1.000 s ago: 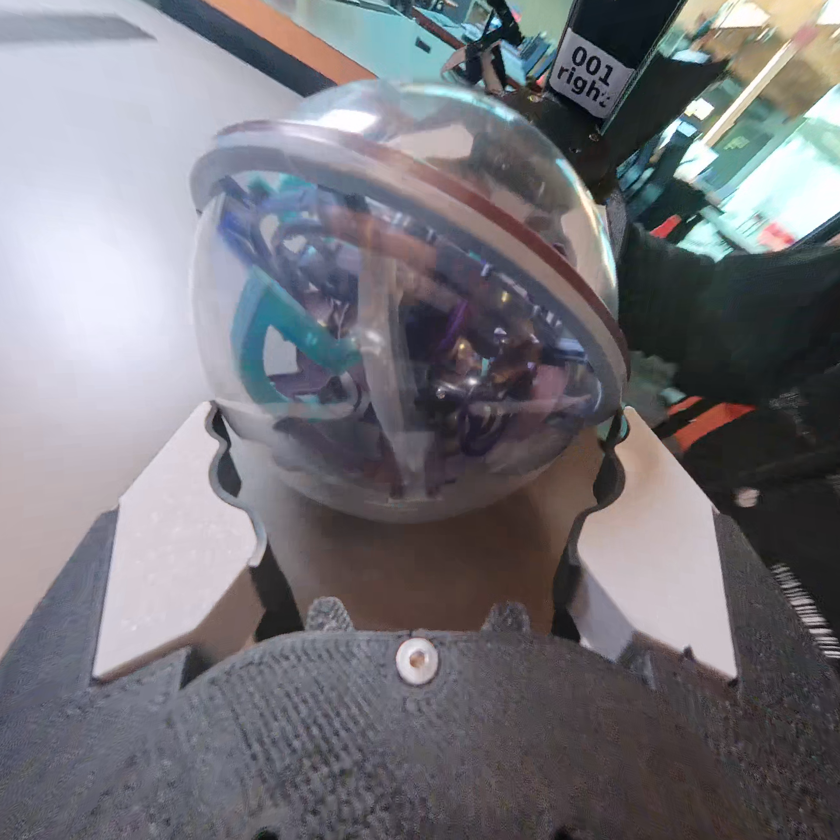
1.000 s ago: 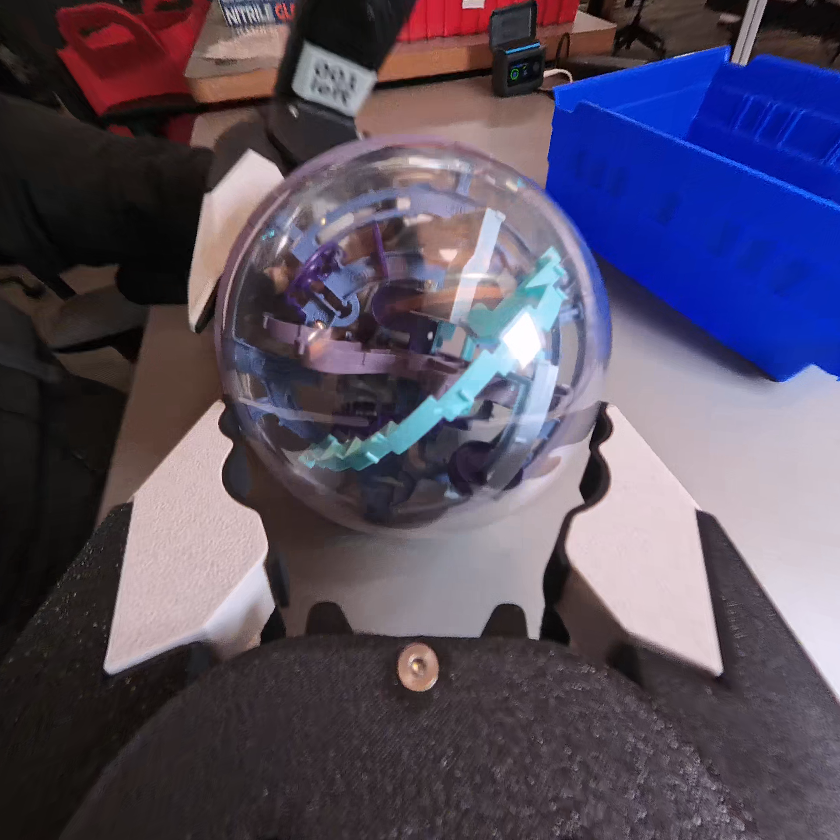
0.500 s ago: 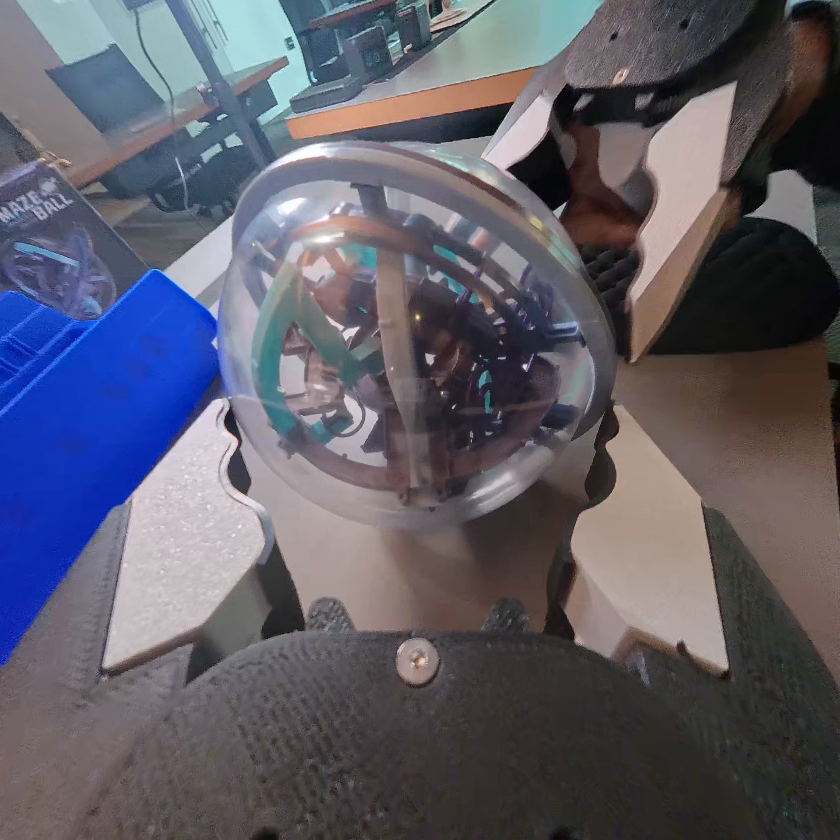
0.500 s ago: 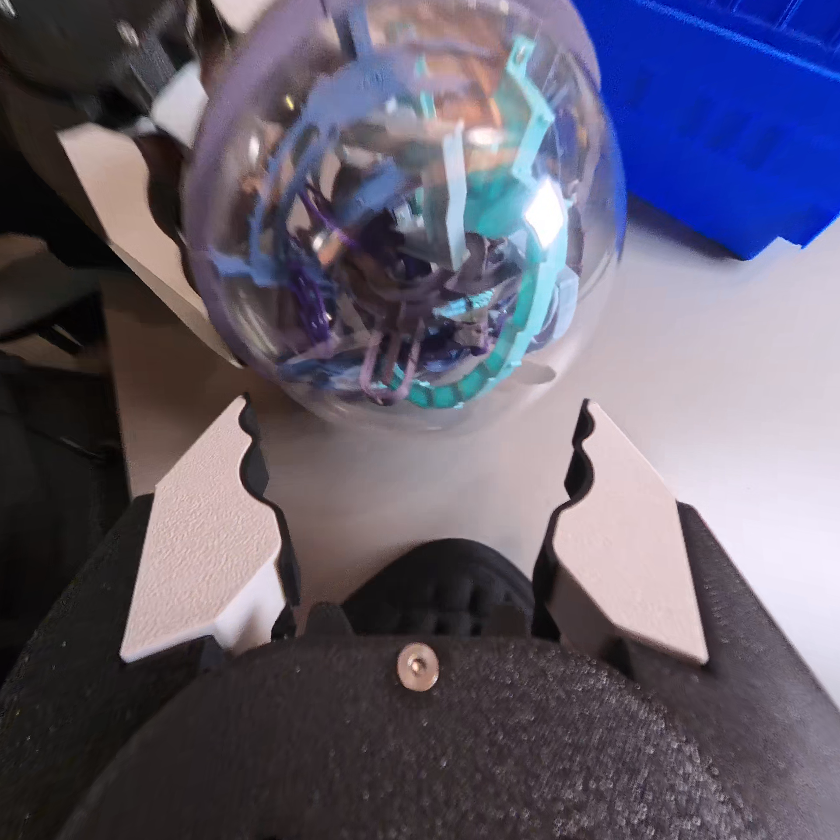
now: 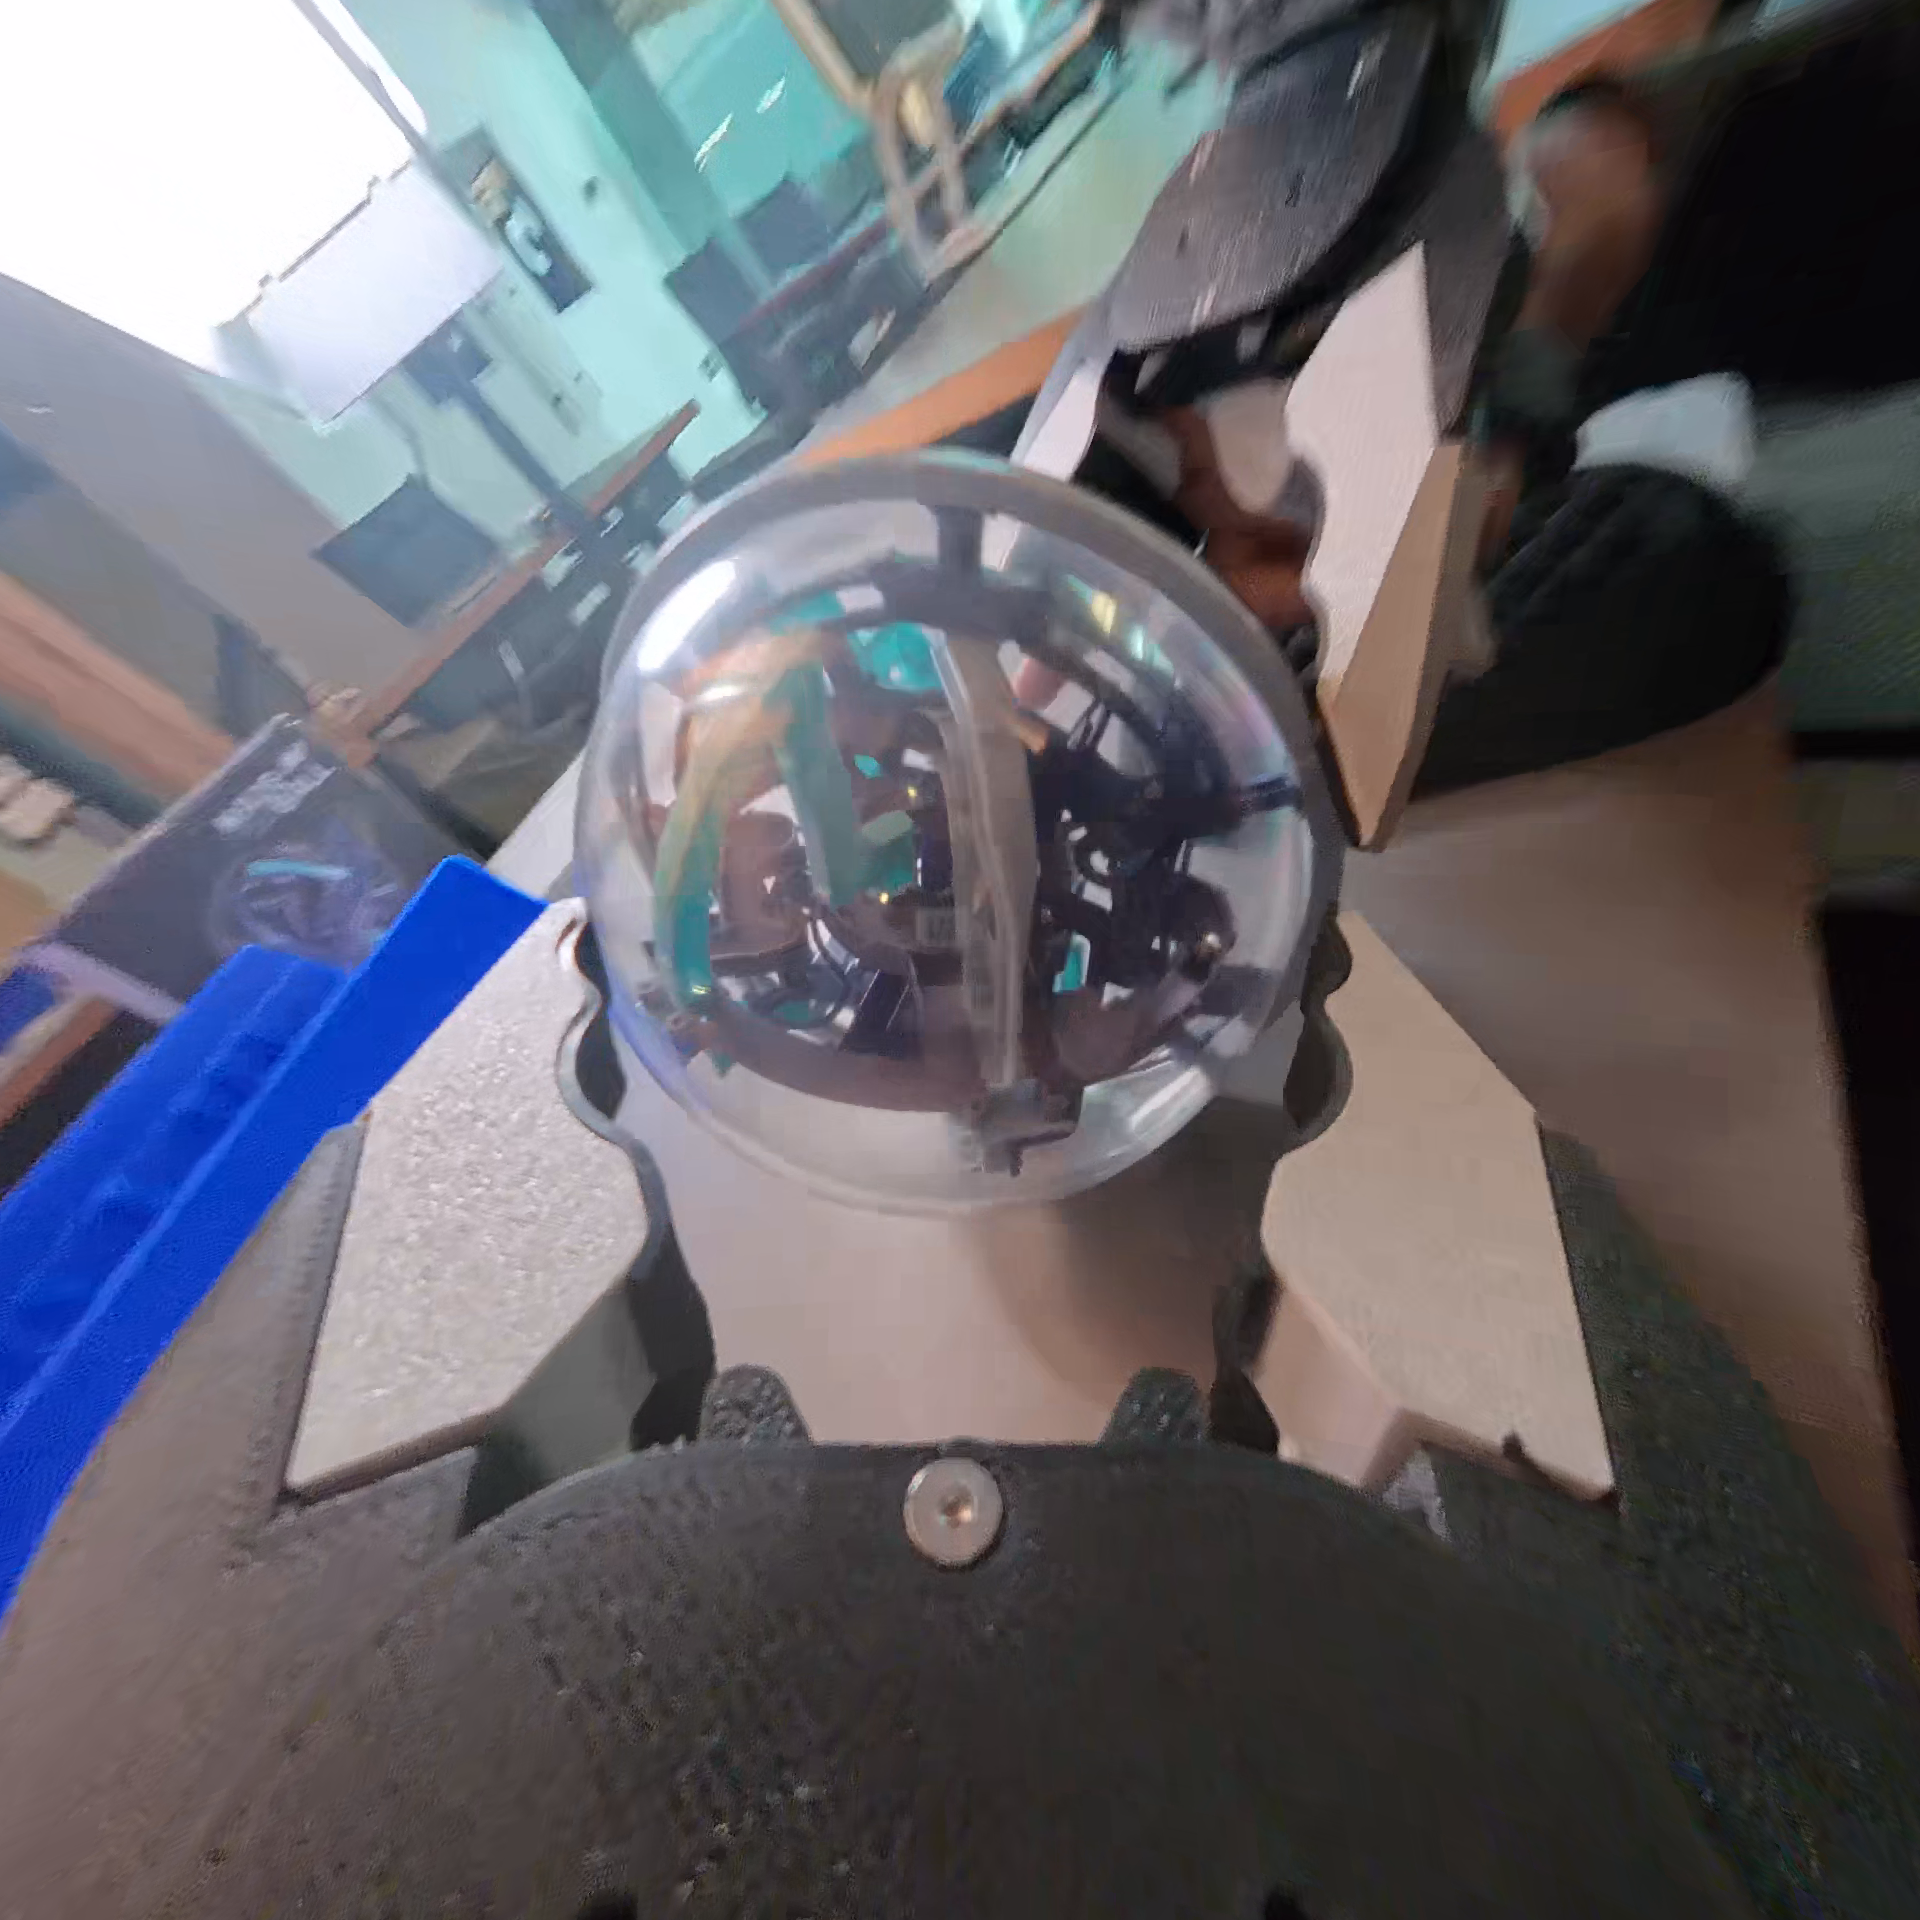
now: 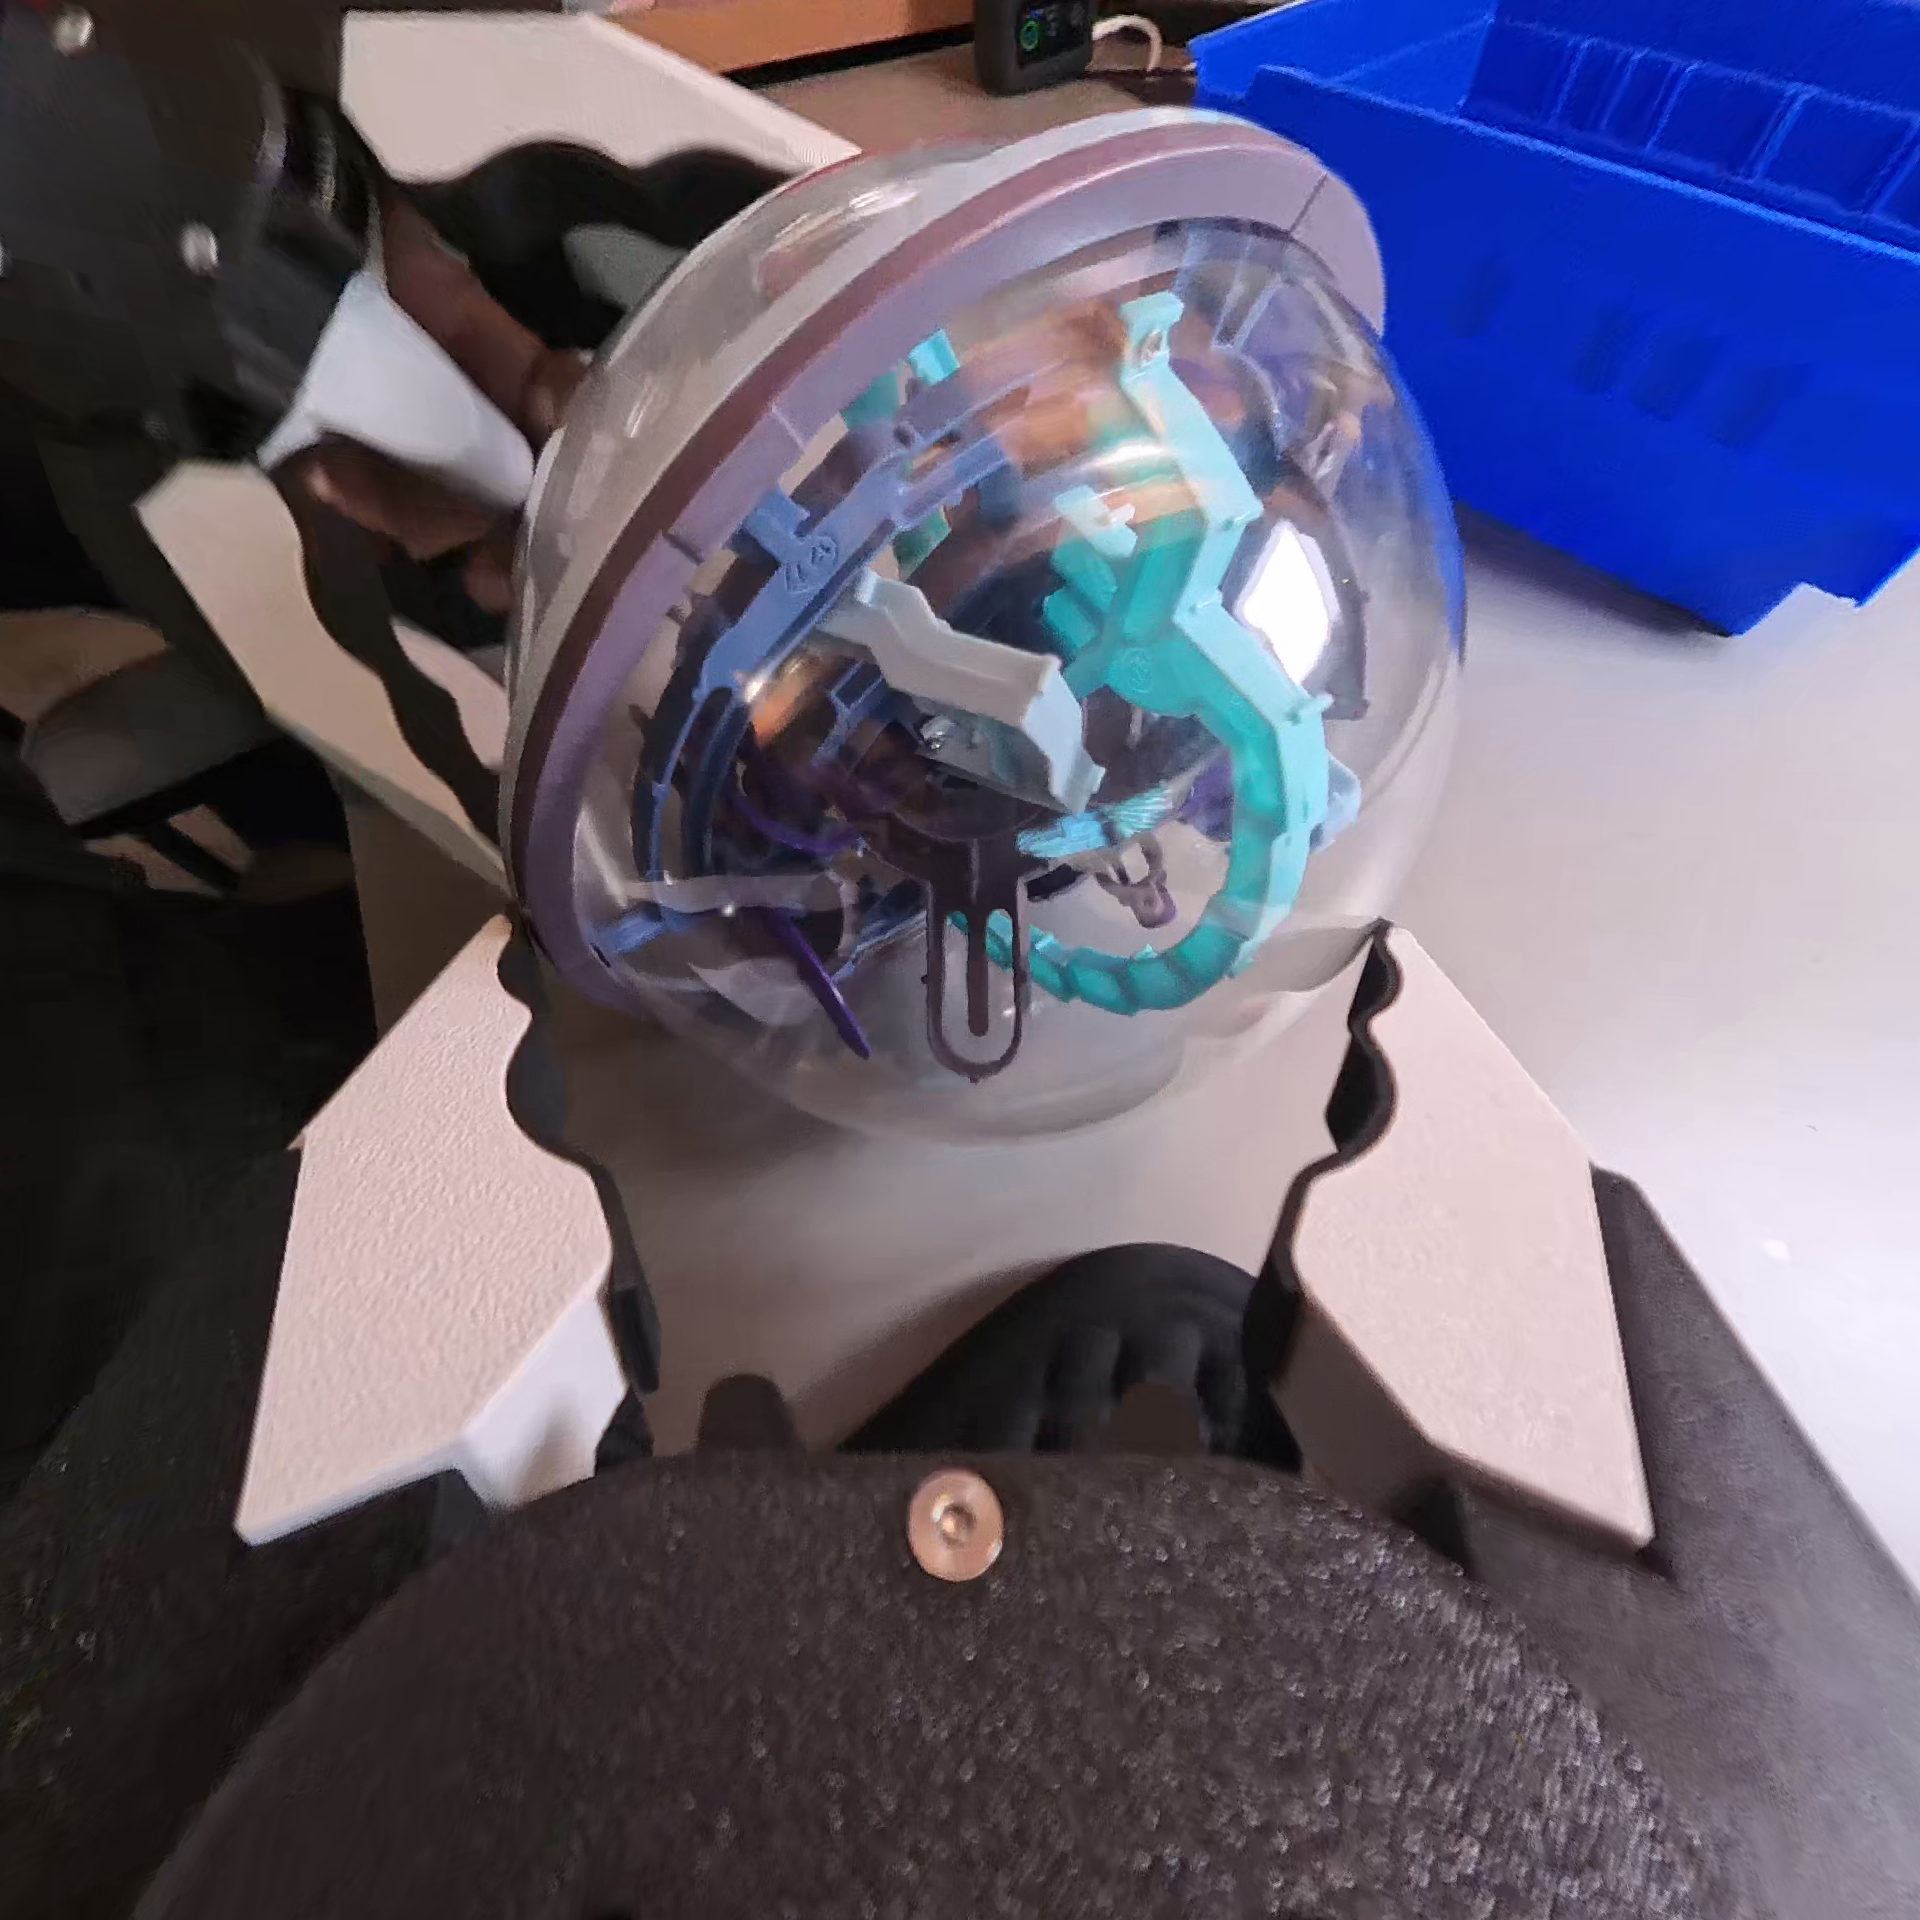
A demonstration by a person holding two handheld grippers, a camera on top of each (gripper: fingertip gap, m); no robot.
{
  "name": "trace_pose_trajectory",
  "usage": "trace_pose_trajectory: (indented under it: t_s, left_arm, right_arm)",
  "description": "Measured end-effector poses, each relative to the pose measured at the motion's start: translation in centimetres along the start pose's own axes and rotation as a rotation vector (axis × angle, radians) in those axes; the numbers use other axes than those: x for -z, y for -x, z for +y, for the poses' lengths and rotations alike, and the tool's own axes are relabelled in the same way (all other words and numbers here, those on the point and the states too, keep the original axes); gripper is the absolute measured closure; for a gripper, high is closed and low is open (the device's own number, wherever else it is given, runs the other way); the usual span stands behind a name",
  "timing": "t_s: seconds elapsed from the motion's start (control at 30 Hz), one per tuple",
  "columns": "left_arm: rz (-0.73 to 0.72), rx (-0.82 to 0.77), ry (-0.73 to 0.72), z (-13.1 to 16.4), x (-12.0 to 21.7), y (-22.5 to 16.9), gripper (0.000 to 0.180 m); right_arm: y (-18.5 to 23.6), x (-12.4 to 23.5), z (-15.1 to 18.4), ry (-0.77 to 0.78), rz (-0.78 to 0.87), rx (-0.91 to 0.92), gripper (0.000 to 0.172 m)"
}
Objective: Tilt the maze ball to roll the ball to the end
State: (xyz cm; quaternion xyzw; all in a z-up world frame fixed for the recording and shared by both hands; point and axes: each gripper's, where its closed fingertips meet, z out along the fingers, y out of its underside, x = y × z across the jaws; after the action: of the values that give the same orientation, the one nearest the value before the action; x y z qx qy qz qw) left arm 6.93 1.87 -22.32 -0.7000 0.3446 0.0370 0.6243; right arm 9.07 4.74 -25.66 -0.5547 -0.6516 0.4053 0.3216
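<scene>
Clear plastic maze ball (image 6: 982,644) with teal, blue and purple tracks inside, lifted above the pale worktop (image 6: 1621,935), grey seam ring tilted. Clamped between both tongs from opposite sides. Left tongs (image 5: 951,940) spread wide, white fingers (image 5: 488,1132) against the sphere's flanks. Right tongs (image 6: 945,945) likewise wide, left fingertip at the seam ring, right fingertip (image 6: 1455,1132) on the clear shell. Blue plastic bin (image 6: 1662,312) near, on the worktop. Dark printed box (image 5: 249,873) beyond the bin.
</scene>
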Motion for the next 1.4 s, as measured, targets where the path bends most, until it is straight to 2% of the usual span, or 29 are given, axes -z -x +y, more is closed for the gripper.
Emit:
trace_pose_trajectory:
  t_s: [0.03, 0.13, 0.23, 0.33, 0.4, 0.53, 0.63, 0.7, 0.83, 0.97, 1.07, 1.4]
  left_arm:
    - [0.041, 0.053, -0.044, -0.4, 0.5, 0.2, 0.055]
    - [0.164, 0.221, -0.105, -0.8, 1.2, 2.1, 0.051]
    - [0.296, 0.381, -0.092, -0.6, 0.9, 4.3, 0.044]
    - [0.458, 0.538, -0.02, 0.1, -0.2, 5.5, 0.037]
    - [0.585, 0.576, 0.022, 0.2, -0.5, 5.1, 0.034]
    - [0.671, 0.513, 0.11, 1.6, -0.7, 3.8, 0.036]
    - [0.617, 0.483, 0.127, 2.8, -0.6, 3.0, 0.034]
    - [0.567, 0.519, 0.121, 3.2, -0.3, 3.0, 0.034]
    - [0.462, 0.651, 0.098, 3.9, 0.2, 3.3, 0.034]
    - [0.398, 0.821, 0.09, 4.2, 0.0, 3.6, 0.034]
    - [0.4, 0.923, 0.08, 4.0, -0.3, 3.4, 0.035]
    - [0.405, 1.093, 0.156, 3.6, -0.5, 3.1, 0.037]
  right_arm:
    - [-0.1, 0.1, 0.1, 0.01, -0.017, 0.018, 0.026]
    - [-0.5, 0.4, 0.0, 0.053, -0.067, 0.09, 0.028]
    - [-0.7, 0.4, -0.6, 0.109, -0.127, 0.186, 0.029]
    - [-0.7, -0.1, -1.4, 0.176, -0.198, 0.256, 0.031]
    - [-0.6, -0.6, -2.0, 0.213, -0.245, 0.294, 0.031]
    - [-0.6, -1.3, -3.4, 0.238, -0.308, 0.354, 0.037]
    - [-0.5, -1.5, -4.5, 0.185, -0.311, 0.341, 0.041]
    - [-0.8, -1.2, -5.2, 0.122, -0.272, 0.301, 0.043]
    - [-1.3, 0.1, -5.1, -0.007, -0.161, 0.241, 0.046]
    - [-1.8, 0.2, -3.1, -0.02, -0.003, 0.289, 0.037]
    - [-2.1, -0.3, -2.6, -0.028, 0.042, 0.304, 0.034]
    - [-1.7, -1.7, -2.5, -0.038, -0.146, 0.199, 0.041]
